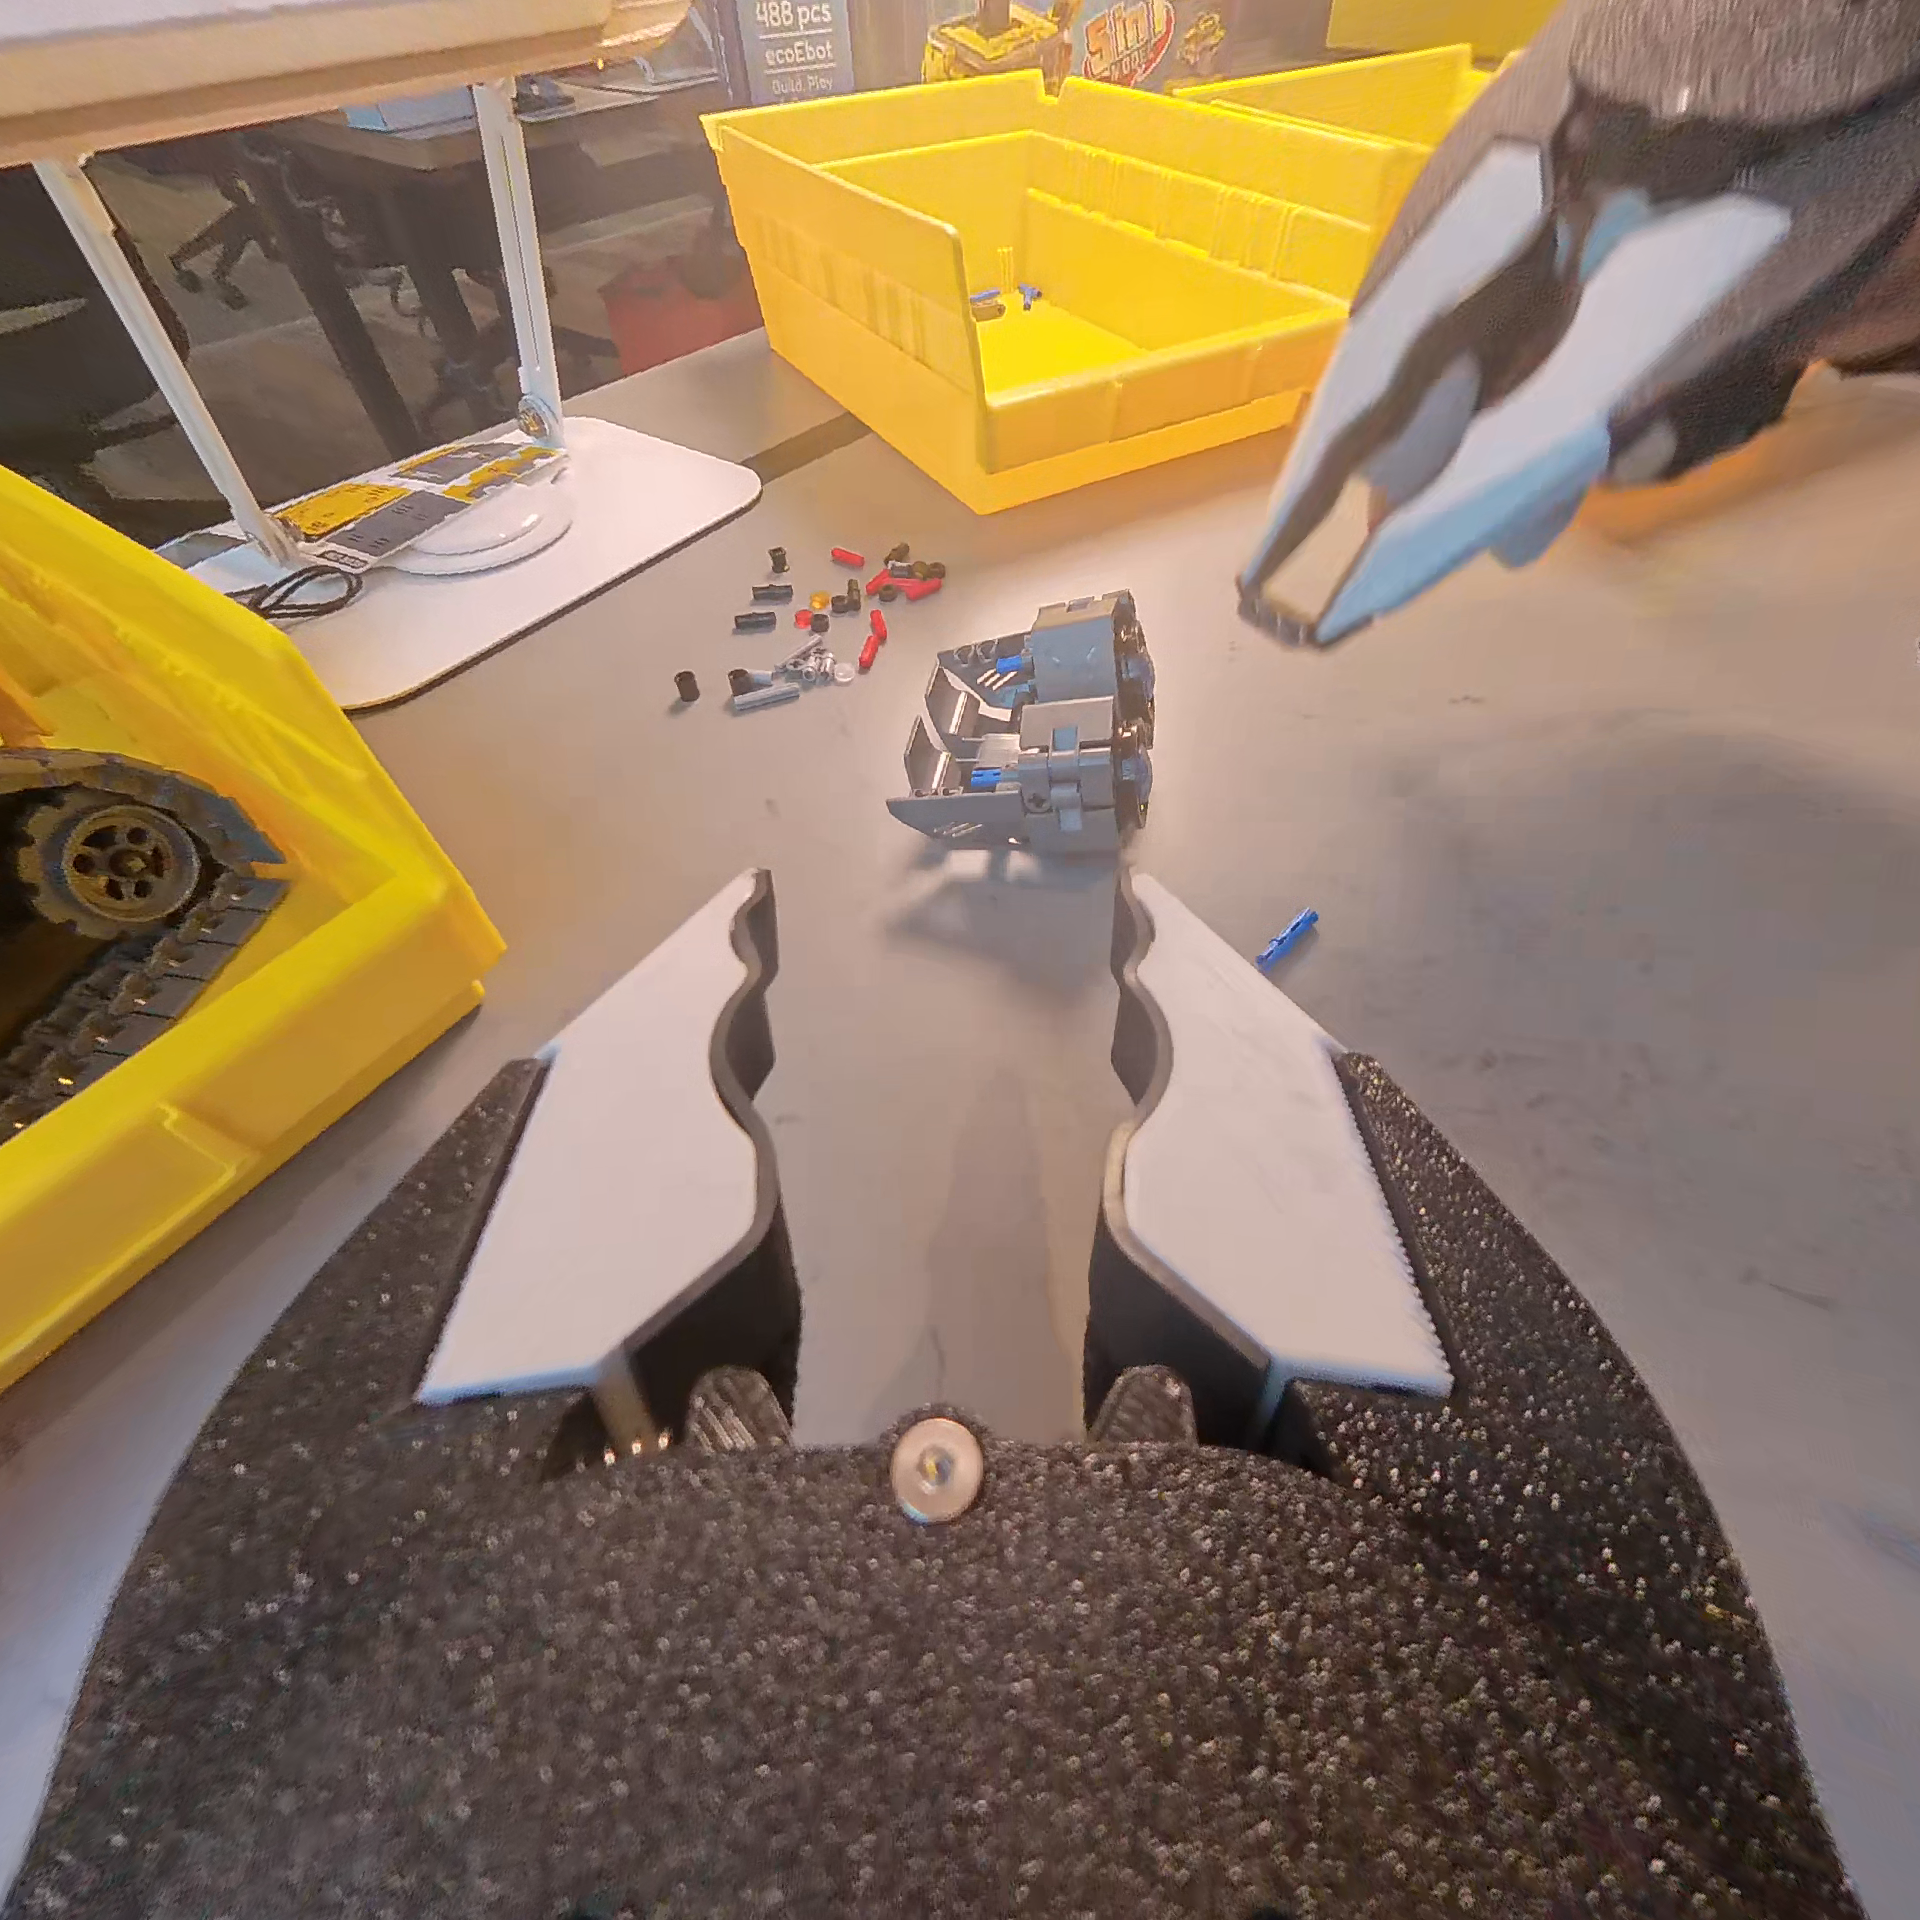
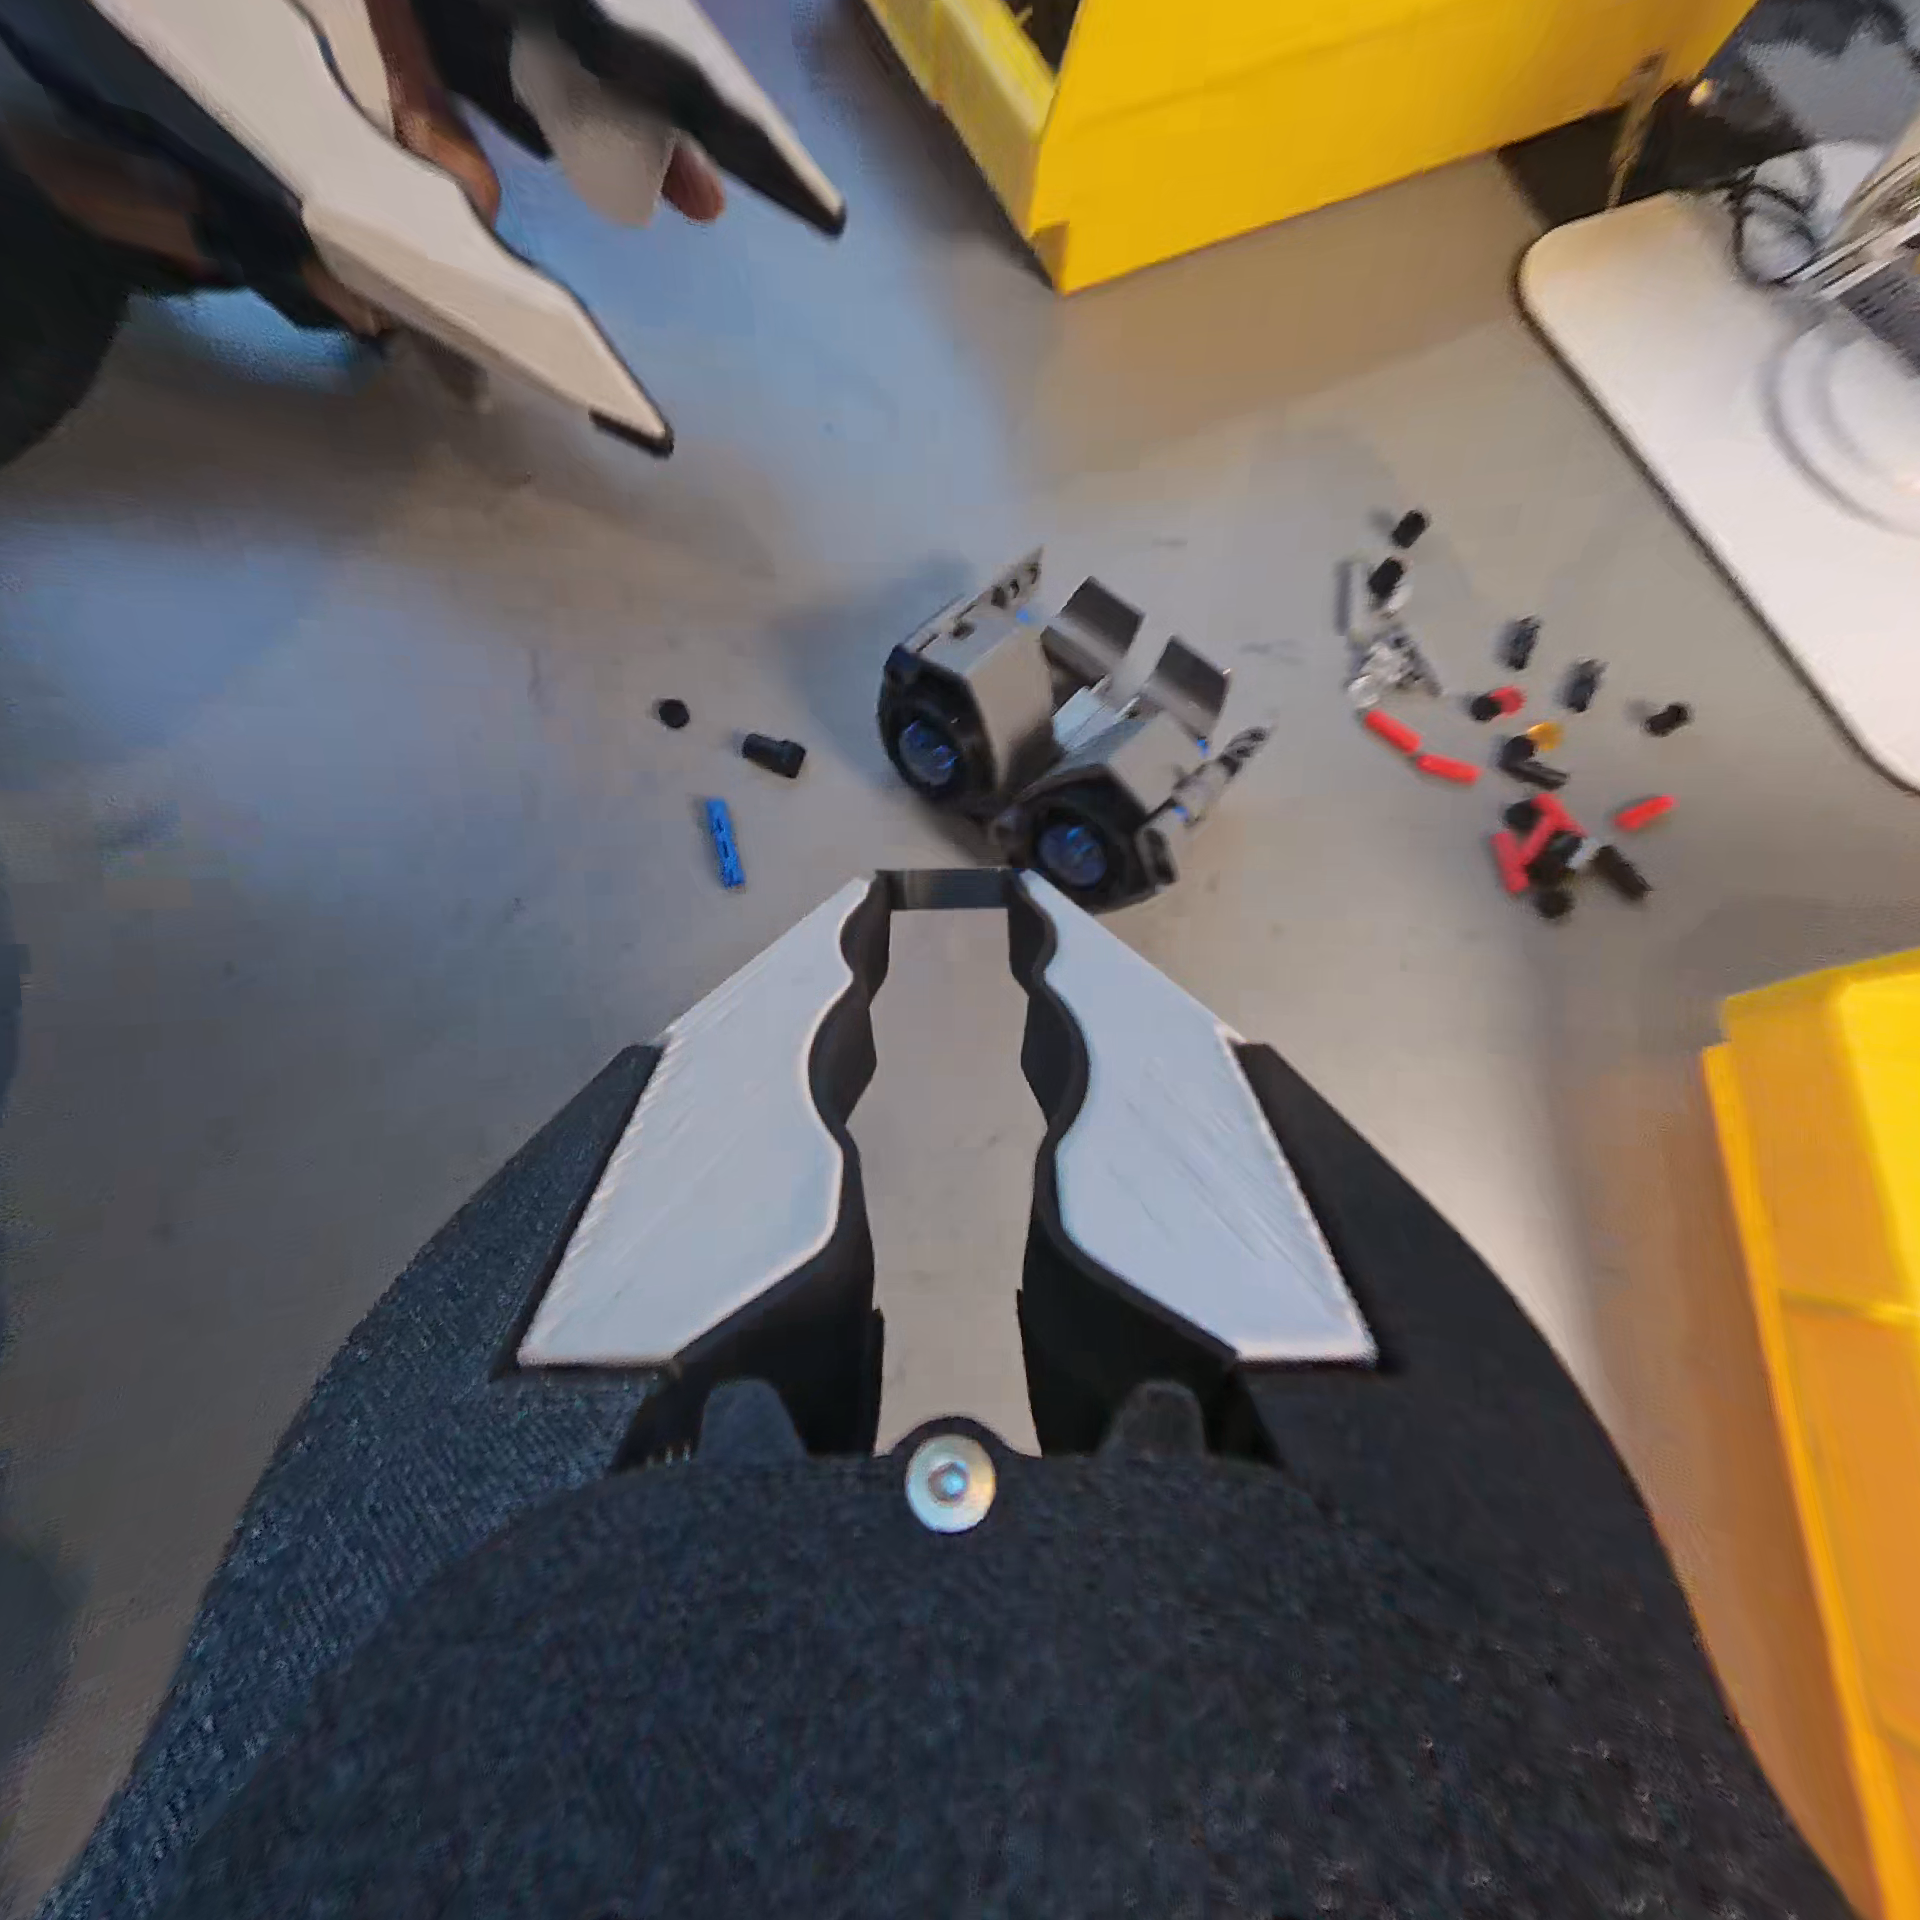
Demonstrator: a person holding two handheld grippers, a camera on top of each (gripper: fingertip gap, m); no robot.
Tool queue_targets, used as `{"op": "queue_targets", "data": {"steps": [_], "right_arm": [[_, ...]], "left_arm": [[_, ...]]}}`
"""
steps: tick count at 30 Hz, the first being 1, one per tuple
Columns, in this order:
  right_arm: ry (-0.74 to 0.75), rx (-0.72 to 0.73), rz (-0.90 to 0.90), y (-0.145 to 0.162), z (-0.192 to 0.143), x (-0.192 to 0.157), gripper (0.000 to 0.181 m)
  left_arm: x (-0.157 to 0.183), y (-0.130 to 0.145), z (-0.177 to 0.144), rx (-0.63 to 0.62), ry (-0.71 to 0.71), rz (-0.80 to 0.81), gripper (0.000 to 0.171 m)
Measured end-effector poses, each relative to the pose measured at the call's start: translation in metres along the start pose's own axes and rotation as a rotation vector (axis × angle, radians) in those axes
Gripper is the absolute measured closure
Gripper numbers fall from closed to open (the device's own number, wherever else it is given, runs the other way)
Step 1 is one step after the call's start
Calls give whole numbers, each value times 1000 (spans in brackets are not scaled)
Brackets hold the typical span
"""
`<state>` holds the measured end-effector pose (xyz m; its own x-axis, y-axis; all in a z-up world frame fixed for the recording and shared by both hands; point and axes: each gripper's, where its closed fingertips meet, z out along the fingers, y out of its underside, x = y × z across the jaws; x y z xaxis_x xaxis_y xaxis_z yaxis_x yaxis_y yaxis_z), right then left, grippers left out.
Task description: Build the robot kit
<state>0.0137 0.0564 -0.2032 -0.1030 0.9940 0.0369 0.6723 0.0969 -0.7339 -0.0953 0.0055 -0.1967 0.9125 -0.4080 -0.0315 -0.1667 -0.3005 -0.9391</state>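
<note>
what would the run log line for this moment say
left gripper: open, empty | right gripper: shut on small dark flat piece | grey brick-built assembly: on grey table, untouched

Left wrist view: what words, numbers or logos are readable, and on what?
Writing is not quoted; its bearers:
Dark box, top edge: white lettering, legible.
Colourful box beside it: logo lettering, legible.
Sticker sheet on white stand base: too small.
Right wrist view: none.

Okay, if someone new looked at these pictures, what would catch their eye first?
Probably the grey toy block model in the middle of the table, with small red and black pieces scattered beside it. Bright yellow bins ring the scene. The right tongs pinch a small dark piece.
</note>
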Motion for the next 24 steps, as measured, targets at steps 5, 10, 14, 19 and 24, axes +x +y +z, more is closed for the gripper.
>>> {"op": "queue_targets", "data": {"steps": [5, 10, 14, 19, 24], "right_arm": [[-7, -51, -20, 26, 29, -24, 160], [-24, -91, -17, 34, 36, -27, 160], [-23, -99, -6, 37, 39, -26, 159], [-17, -79, 8, 37, 39, -25, 158], [-9, 62, 44, 12, 24, -19, 155]], "left_arm": [[0, 1, 0, -6, -13, 15, 107], [1, 1, 1, -10, -14, 27, 107], [2, 2, 1, -15, -14, 37, 107], [2, 3, 2, -18, -14, 32, 107], [1, 3, 2, -18, -14, 30, 107]]}}
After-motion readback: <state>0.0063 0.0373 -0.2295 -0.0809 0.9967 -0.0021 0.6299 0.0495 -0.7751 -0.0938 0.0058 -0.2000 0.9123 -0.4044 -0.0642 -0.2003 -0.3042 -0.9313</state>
